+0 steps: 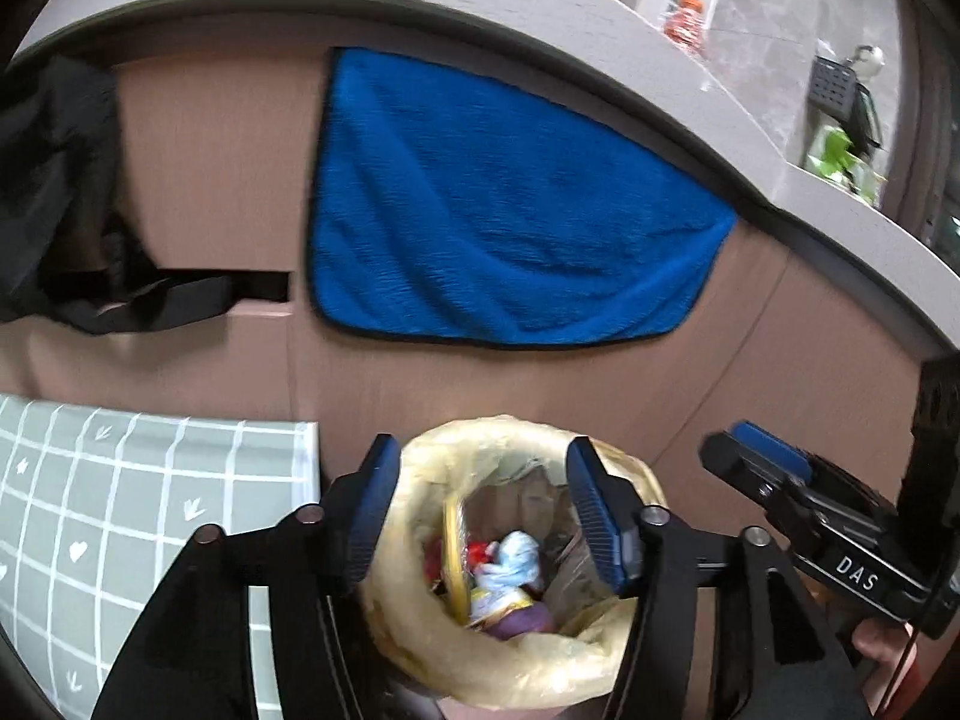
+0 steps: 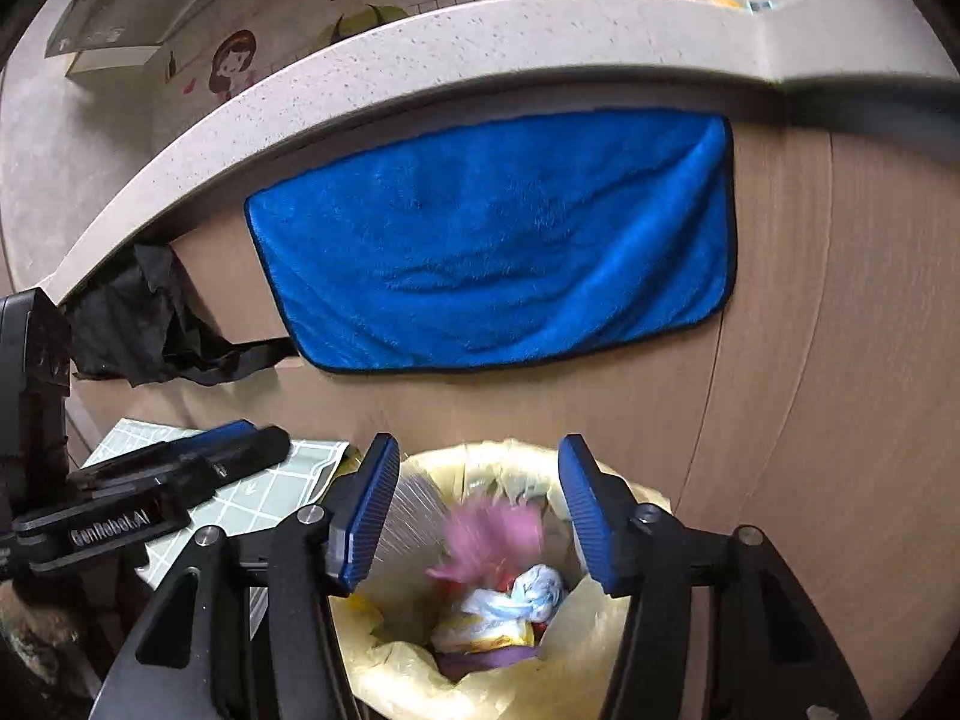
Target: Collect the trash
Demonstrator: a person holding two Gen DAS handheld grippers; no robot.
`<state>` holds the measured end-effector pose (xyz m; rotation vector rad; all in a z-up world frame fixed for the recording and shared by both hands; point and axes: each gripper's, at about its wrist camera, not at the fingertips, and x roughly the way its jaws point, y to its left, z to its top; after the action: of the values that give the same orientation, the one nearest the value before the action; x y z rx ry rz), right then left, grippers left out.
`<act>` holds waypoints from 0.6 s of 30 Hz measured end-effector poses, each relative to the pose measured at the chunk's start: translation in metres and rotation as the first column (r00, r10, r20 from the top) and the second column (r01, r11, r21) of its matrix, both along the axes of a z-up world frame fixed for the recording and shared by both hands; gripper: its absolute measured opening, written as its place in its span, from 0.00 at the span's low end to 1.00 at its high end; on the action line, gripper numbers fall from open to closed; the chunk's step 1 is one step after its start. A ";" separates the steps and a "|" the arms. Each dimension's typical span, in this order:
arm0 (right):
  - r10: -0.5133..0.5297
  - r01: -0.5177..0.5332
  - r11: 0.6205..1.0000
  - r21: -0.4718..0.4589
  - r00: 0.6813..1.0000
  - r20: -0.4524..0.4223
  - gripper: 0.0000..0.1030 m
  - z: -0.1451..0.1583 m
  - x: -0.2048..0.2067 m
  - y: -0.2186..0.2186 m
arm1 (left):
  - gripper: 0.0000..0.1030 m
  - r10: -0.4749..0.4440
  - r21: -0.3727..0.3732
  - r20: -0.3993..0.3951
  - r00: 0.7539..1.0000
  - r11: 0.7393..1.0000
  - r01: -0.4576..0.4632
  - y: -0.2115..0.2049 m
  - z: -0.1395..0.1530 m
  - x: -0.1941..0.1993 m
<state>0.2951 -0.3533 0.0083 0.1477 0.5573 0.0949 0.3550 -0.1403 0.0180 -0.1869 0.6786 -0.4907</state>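
A small bin lined with a yellowish plastic bag (image 1: 420,630) stands on the floor below me; it also shows in the right wrist view (image 2: 396,666). Inside lie a crumpled white-blue tissue (image 1: 510,564), a red scrap and wrappers. My left gripper (image 1: 483,516) is open and empty above the bin's mouth. My right gripper (image 2: 477,516) is open above the same bin. A blurred pink piece of trash (image 2: 492,534) is in the air between its fingers, over the tissue (image 2: 528,594). The right gripper also appears in the left wrist view (image 1: 762,468).
A blue towel (image 1: 498,210) hangs on the brown cabinet front (image 1: 780,372) under a pale countertop (image 2: 420,48). A black bag (image 1: 54,192) hangs at the left. A grey-green checked cushion (image 1: 120,510) sits left of the bin.
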 end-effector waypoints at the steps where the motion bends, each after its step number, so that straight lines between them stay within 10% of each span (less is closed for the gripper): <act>1: -0.005 0.005 1.000 0.000 1.000 -0.005 0.51 -0.001 -0.002 0.000 | 0.62 0.022 0.006 -0.003 1.000 1.000 -0.022 0.005 0.000 -0.004; 18: 0.099 -0.101 0.995 0.019 0.994 0.053 0.56 0.009 -0.162 0.067 | 0.63 0.170 0.237 0.221 0.960 0.946 -0.222 0.065 0.020 -0.222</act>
<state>0.1332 -0.2865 0.0168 0.1378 0.5121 0.2017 0.1327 -0.0749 0.0385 0.0421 0.5163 -0.2202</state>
